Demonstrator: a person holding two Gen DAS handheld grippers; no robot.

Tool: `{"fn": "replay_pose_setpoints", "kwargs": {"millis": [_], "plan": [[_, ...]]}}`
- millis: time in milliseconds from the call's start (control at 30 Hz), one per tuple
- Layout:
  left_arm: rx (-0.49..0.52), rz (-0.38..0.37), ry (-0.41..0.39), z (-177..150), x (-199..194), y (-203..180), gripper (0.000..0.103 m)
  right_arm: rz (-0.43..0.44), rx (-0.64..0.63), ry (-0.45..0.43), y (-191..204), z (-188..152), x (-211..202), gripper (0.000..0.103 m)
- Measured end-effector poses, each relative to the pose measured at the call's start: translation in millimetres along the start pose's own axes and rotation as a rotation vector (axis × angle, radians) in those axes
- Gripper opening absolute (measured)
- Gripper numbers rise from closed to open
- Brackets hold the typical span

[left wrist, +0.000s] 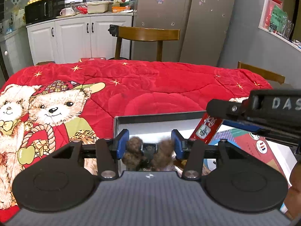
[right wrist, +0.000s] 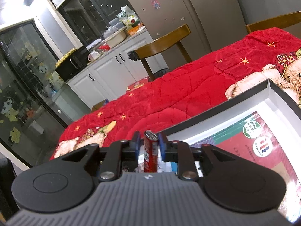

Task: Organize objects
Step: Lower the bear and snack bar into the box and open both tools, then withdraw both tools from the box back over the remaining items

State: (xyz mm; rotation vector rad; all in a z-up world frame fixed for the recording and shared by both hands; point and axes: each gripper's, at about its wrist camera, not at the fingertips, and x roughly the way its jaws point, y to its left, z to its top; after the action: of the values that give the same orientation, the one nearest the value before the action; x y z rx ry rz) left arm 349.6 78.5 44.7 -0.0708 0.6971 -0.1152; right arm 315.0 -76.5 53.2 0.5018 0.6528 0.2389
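My left gripper (left wrist: 149, 146) is shut on a brown fluffy object (left wrist: 148, 153), a dark middle piece with a fuzzy ball on each side, held over the near part of an open white box with a dark rim (left wrist: 160, 115). My right gripper (right wrist: 149, 144) is shut on a flat red packet (right wrist: 150, 150), held upright at the box's edge (right wrist: 216, 111). In the left wrist view the right gripper's black body (left wrist: 263, 111) comes in from the right with the red packet (left wrist: 206, 130) hanging over the box. A red printed sheet (right wrist: 254, 145) lies in the box.
The box sits on a table covered with a red quilt with teddy bears (left wrist: 150, 86). Wooden chairs (left wrist: 146, 35) stand at the far side. Behind are white cabinets (left wrist: 79, 37) with a cluttered counter and a grey fridge (left wrist: 184, 18).
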Motion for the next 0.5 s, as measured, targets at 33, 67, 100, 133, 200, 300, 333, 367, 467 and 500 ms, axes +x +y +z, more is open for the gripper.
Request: {"fn": "replay_pose_setpoints", "kwargs": {"millis": [33, 67, 100, 133, 200, 300, 333, 367, 467, 500], "plan": [[-0.003, 0.003, -0.004, 1, -2, 0, 0.060, 0.004, -0.001, -0.002, -1, 1, -1, 0.046], [-0.006, 0.006, -0.009, 2, -4, 1, 0.061, 0.008, -0.006, -0.005, 0, 2, -3, 0.048], [-0.008, 0.006, -0.016, 3, -6, 1, 0.063, 0.009, -0.009, -0.012, 1, 3, -5, 0.049], [-0.009, 0.002, -0.022, 5, -9, 2, 0.063, 0.011, -0.010, -0.019, 2, 5, -8, 0.053], [-0.017, 0.003, -0.043, 9, -17, 4, 0.065, 0.028, -0.010, -0.031, 3, 7, -12, 0.060], [-0.026, 0.022, -0.077, 15, -30, 8, 0.069, 0.056, -0.020, -0.050, 8, 12, -23, 0.062], [-0.029, 0.023, -0.088, 18, -35, 9, 0.069, 0.063, -0.029, -0.061, 10, 13, -27, 0.063], [-0.032, 0.023, -0.101, 20, -41, 10, 0.069, 0.073, -0.043, -0.072, 12, 14, -32, 0.065], [-0.046, 0.019, -0.136, 26, -57, 14, 0.071, 0.101, -0.089, -0.116, 21, 20, -49, 0.072], [-0.047, 0.019, -0.144, 29, -63, 15, 0.071, 0.111, -0.104, -0.135, 24, 22, -56, 0.073]]}}
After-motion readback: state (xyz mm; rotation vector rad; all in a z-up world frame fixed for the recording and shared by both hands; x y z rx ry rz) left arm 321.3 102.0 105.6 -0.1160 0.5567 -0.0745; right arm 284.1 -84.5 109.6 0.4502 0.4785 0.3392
